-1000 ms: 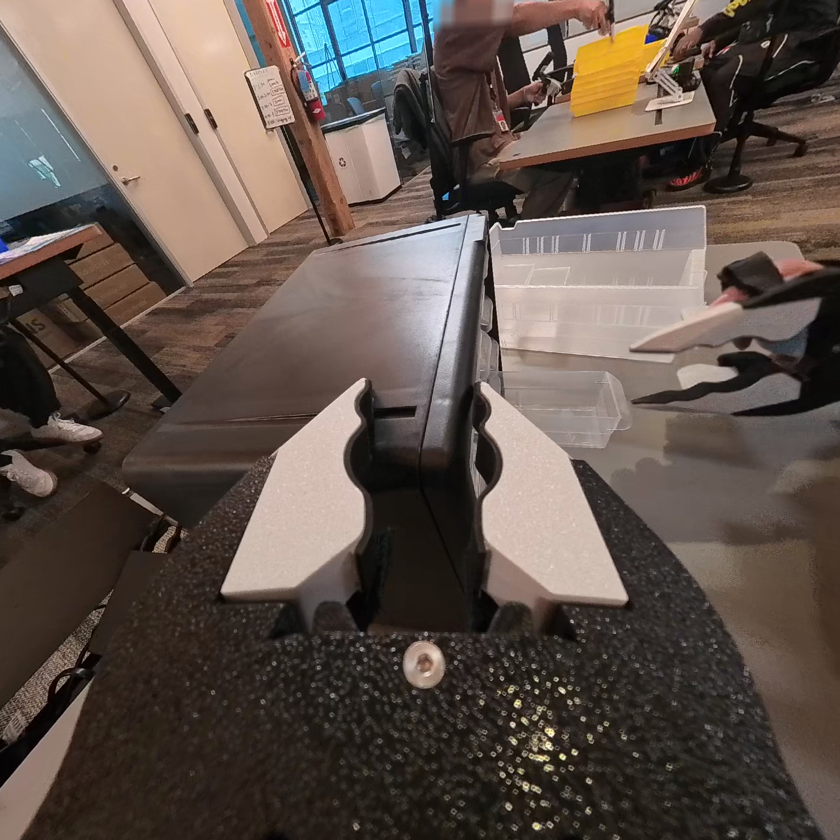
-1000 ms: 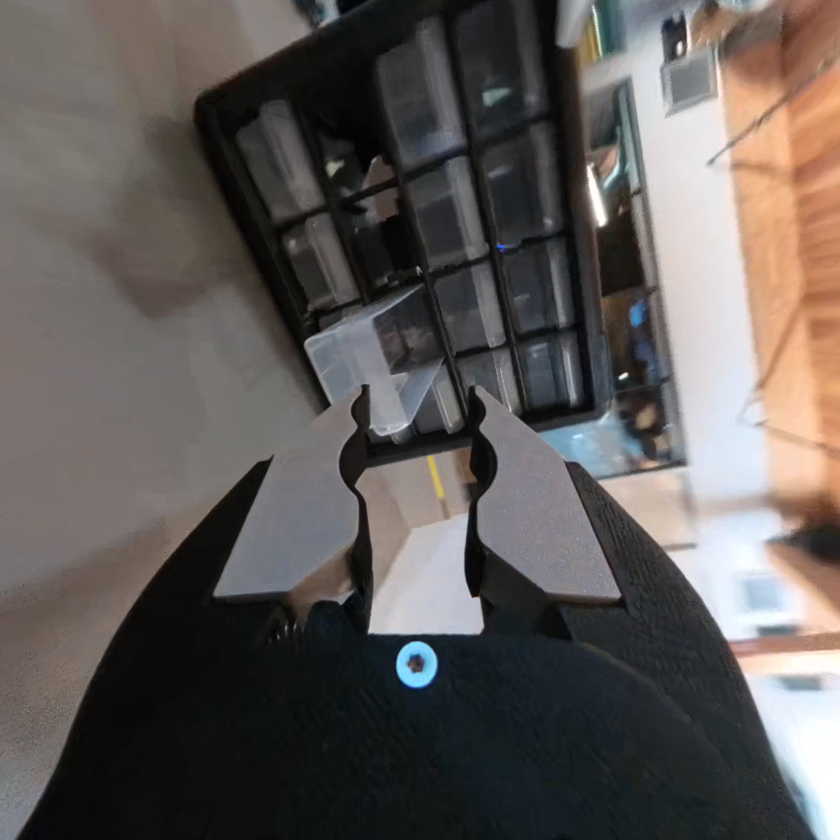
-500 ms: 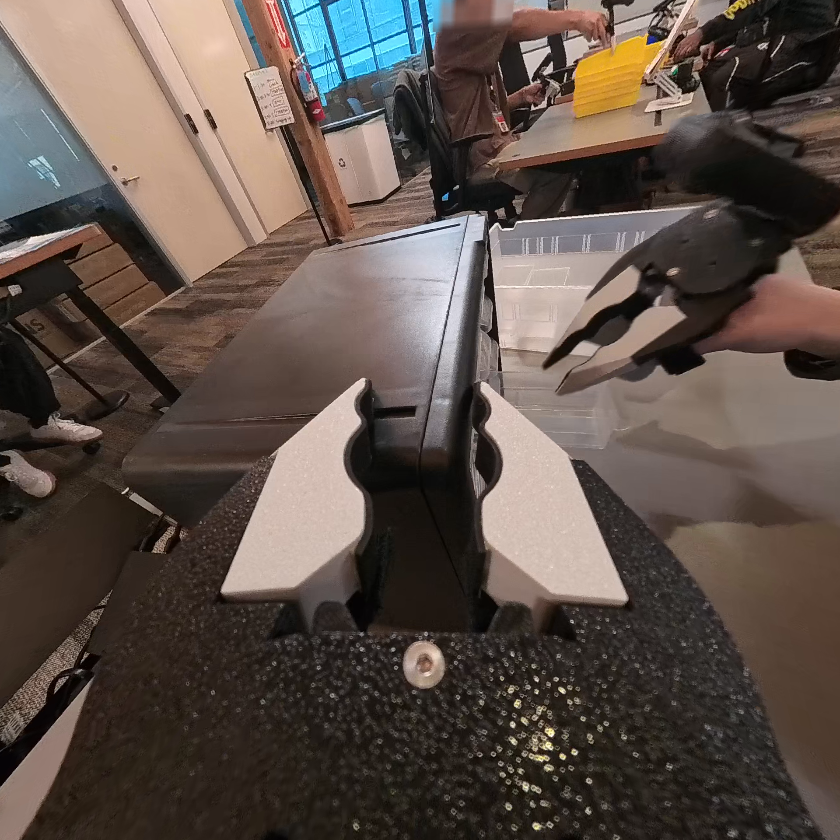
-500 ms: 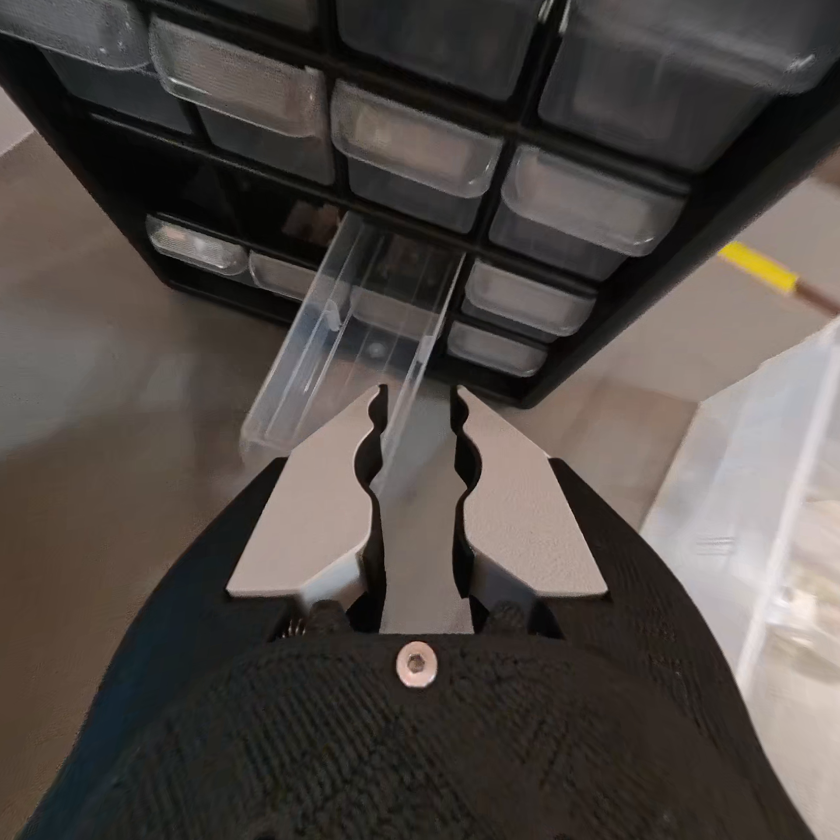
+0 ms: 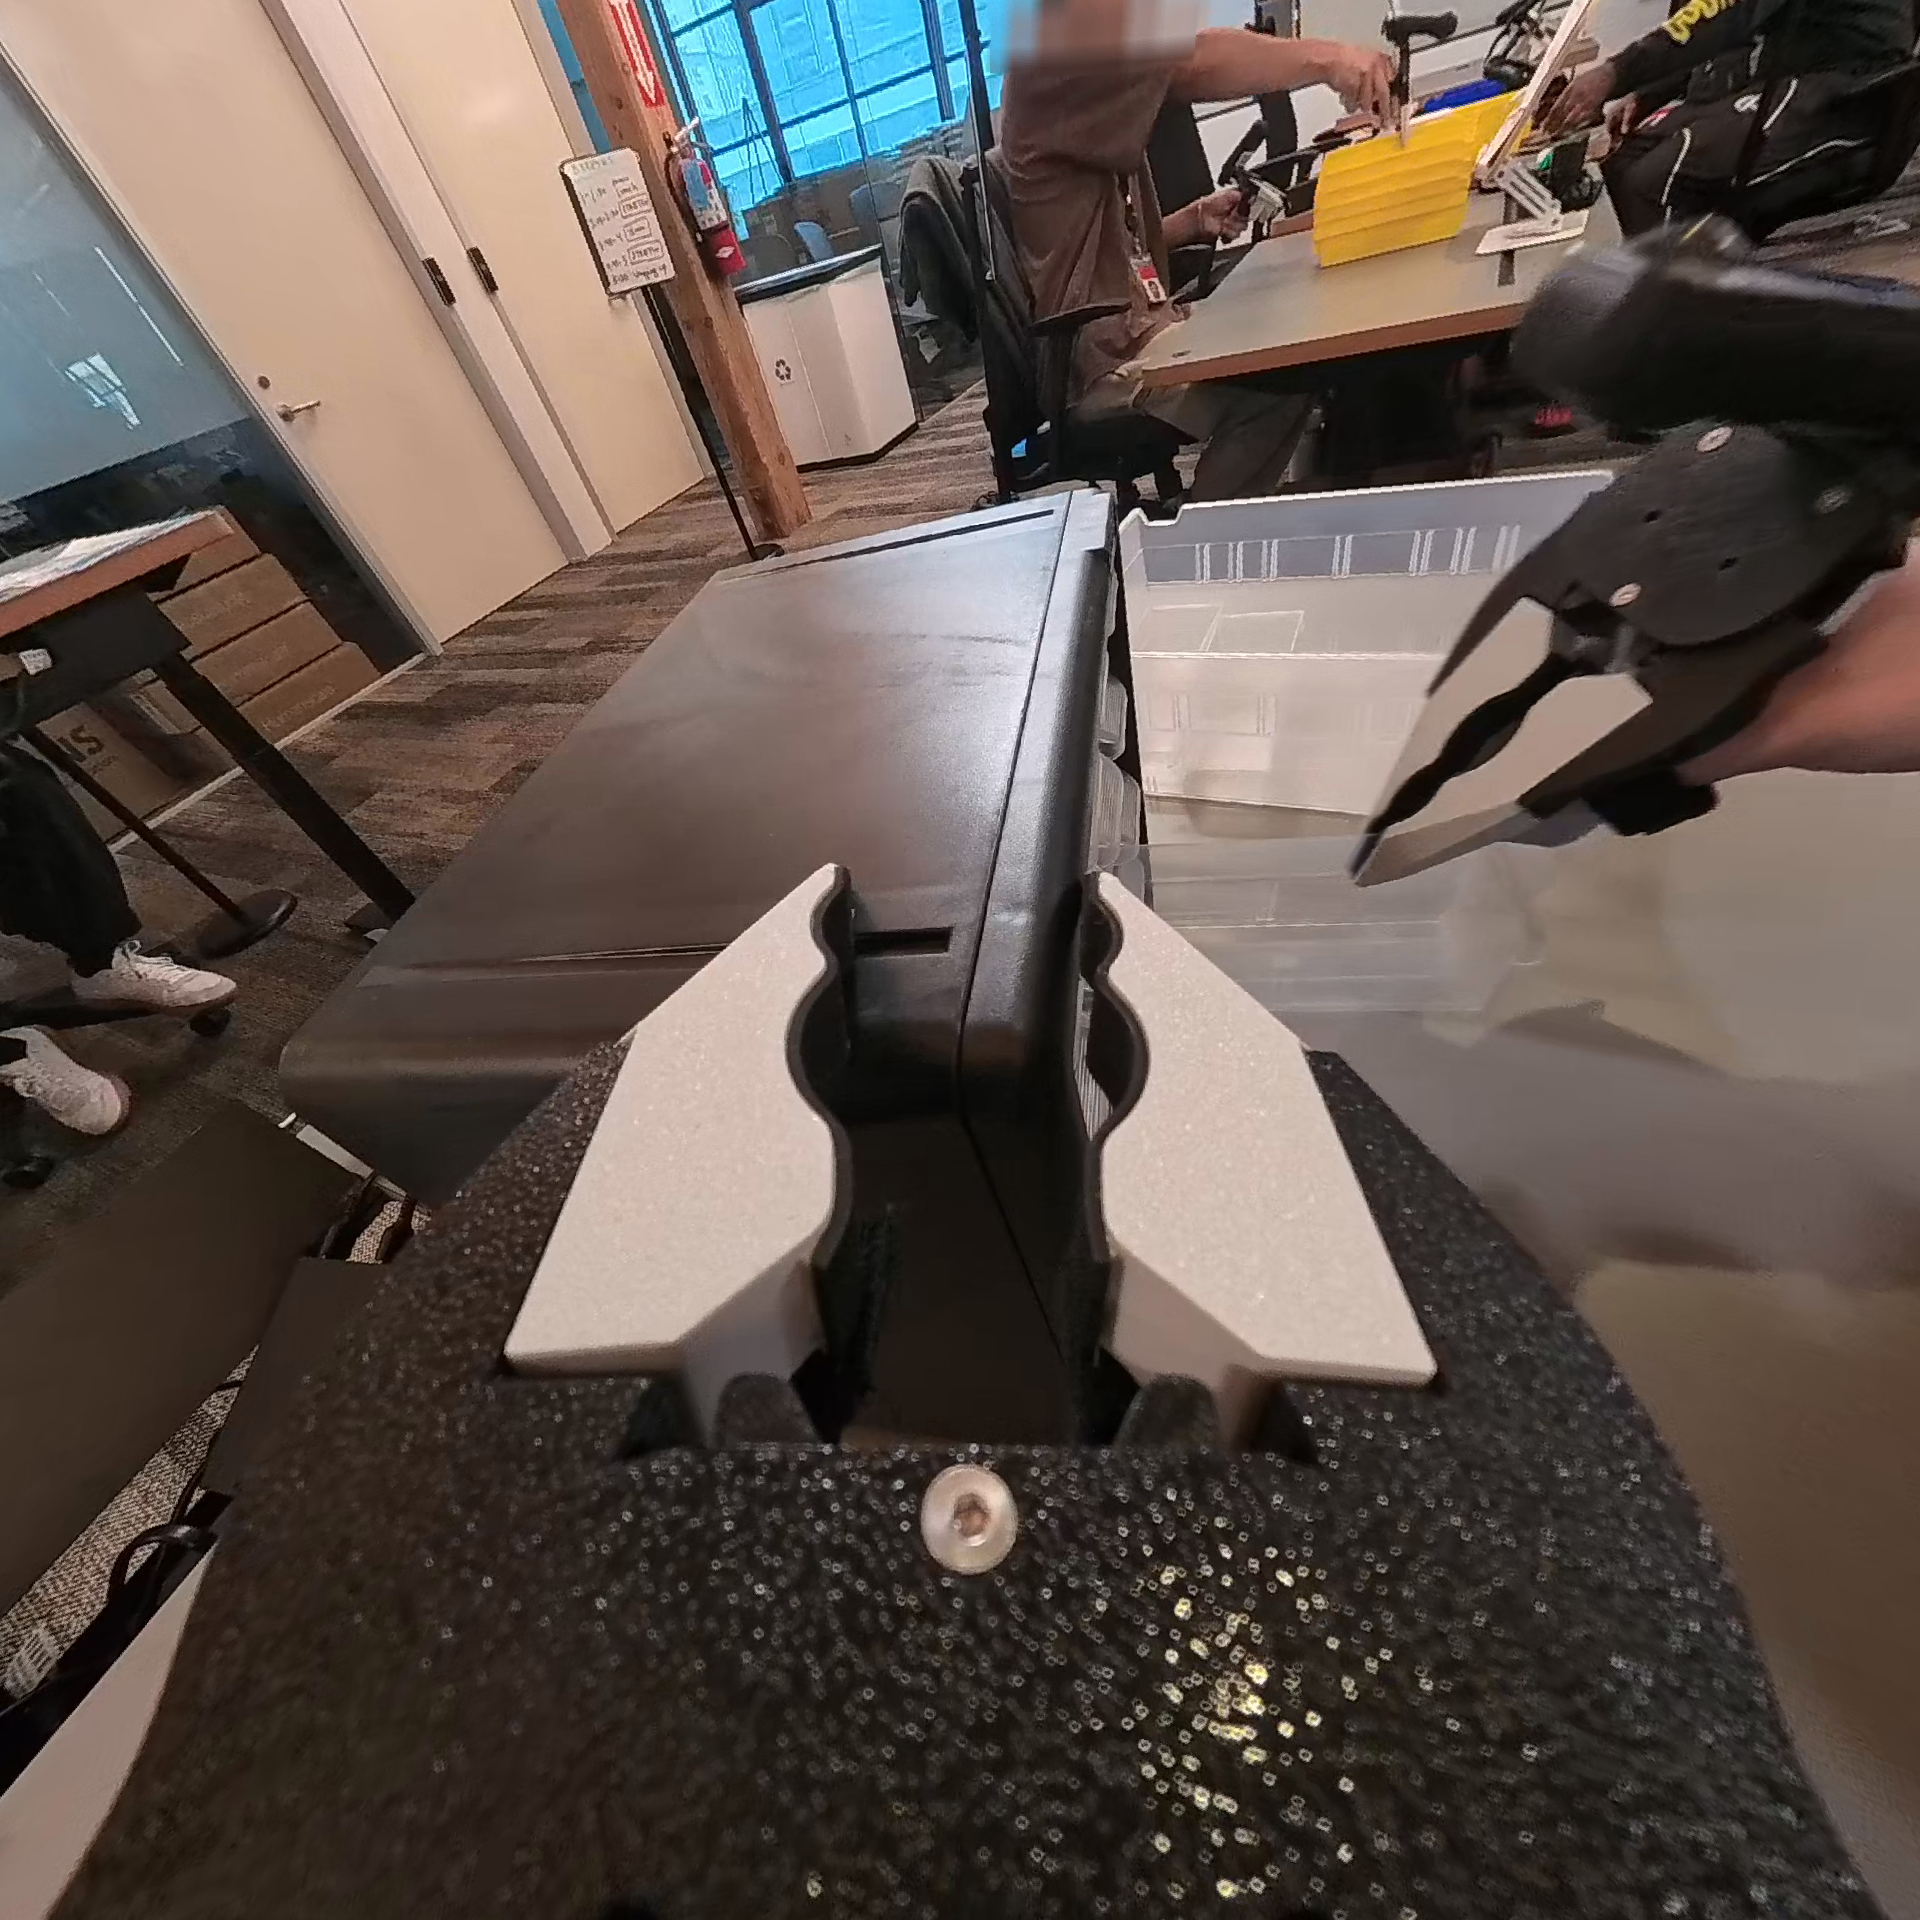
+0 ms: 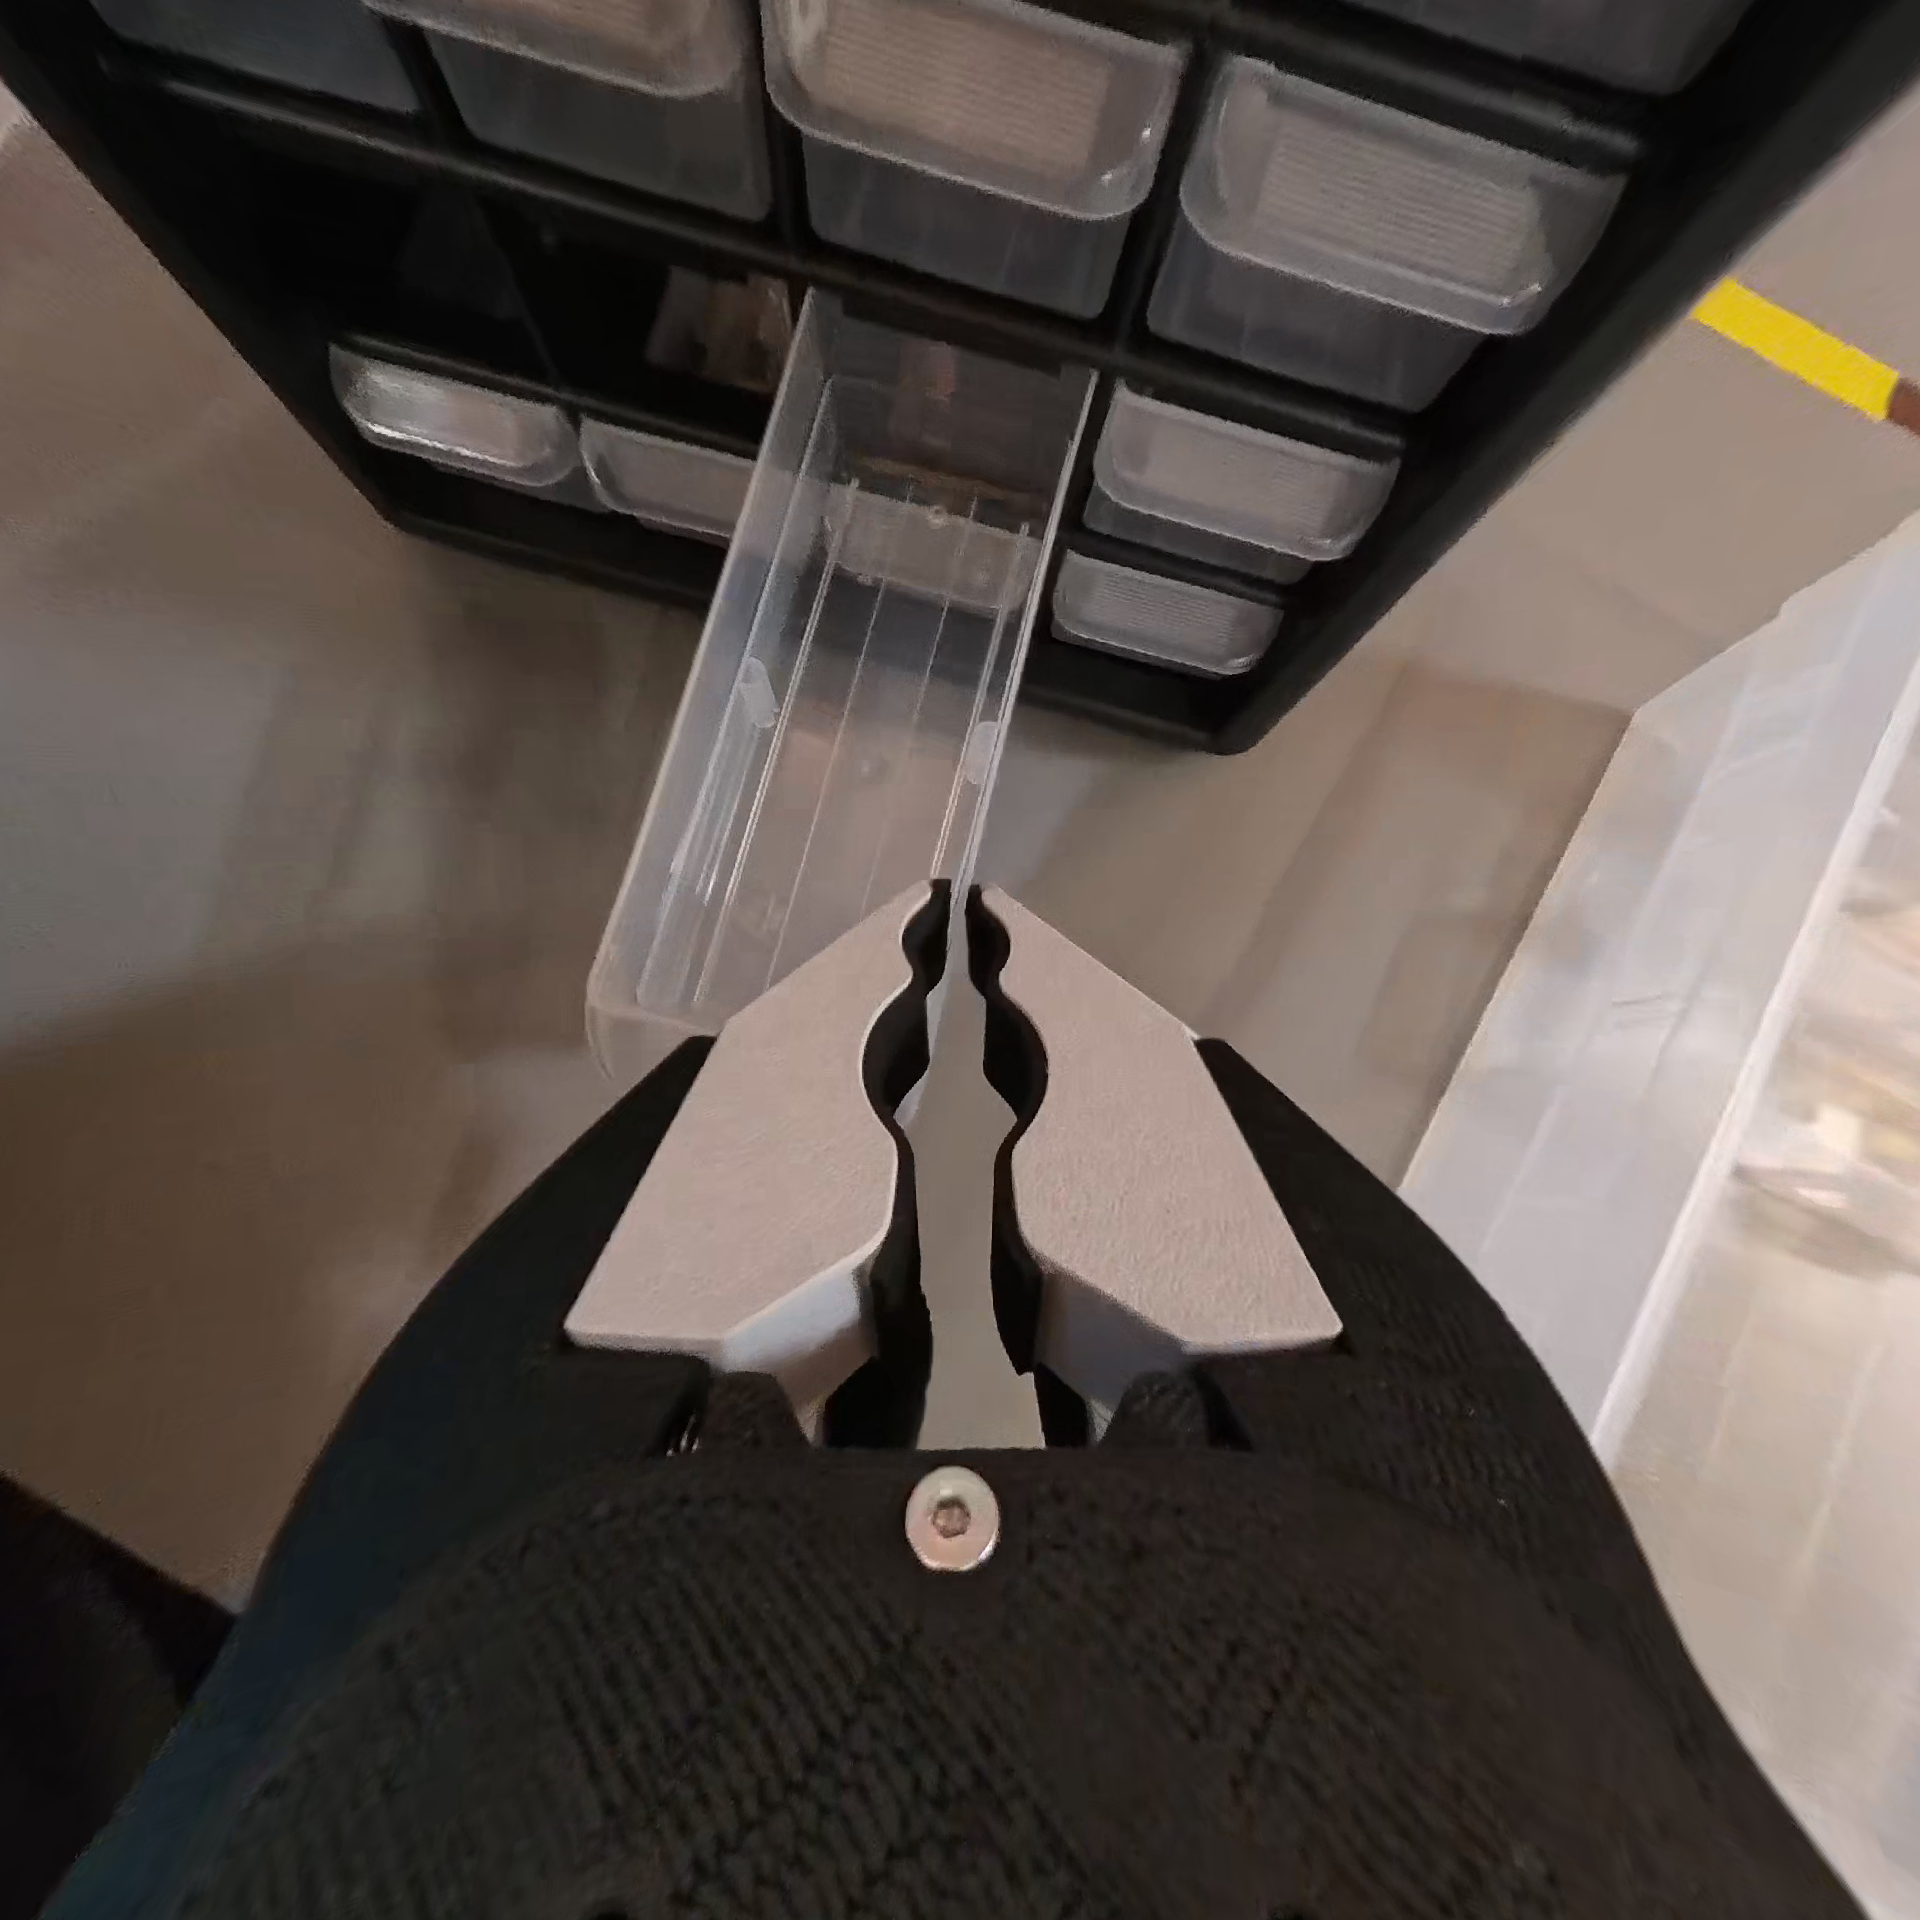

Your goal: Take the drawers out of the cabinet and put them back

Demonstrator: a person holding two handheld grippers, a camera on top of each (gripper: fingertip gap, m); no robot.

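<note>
Along my left gripper [image 5: 961, 914], the 2 grey fingers [image 5: 717, 1122] straddle the near top edge of the black cabinet [image 5: 790, 727], 1 on each side, clamped on it. Its front faces right, toward the grey table [image 5: 1662, 1039]. Farther right, my right gripper [image 5: 1392, 821] reaches in, held by a hand [image 5: 1839, 696], with a big clear bin [image 5: 1299, 582] behind it. Far off, people sit at a desk with yellow bins [image 5: 1392, 197].

Down my right gripper's [image 6: 956, 894] view, the jaws are pinched on the right wall of a clear drawer [image 6: 831, 727] — near its front corner. This drawer sticks well out of its slot in the cabinet [image 6: 1558, 582], far end inside. Other drawers [image 6: 1351, 229] sit pushed in around it. That clear bin [image 6: 1714, 1039] lies right.
</note>
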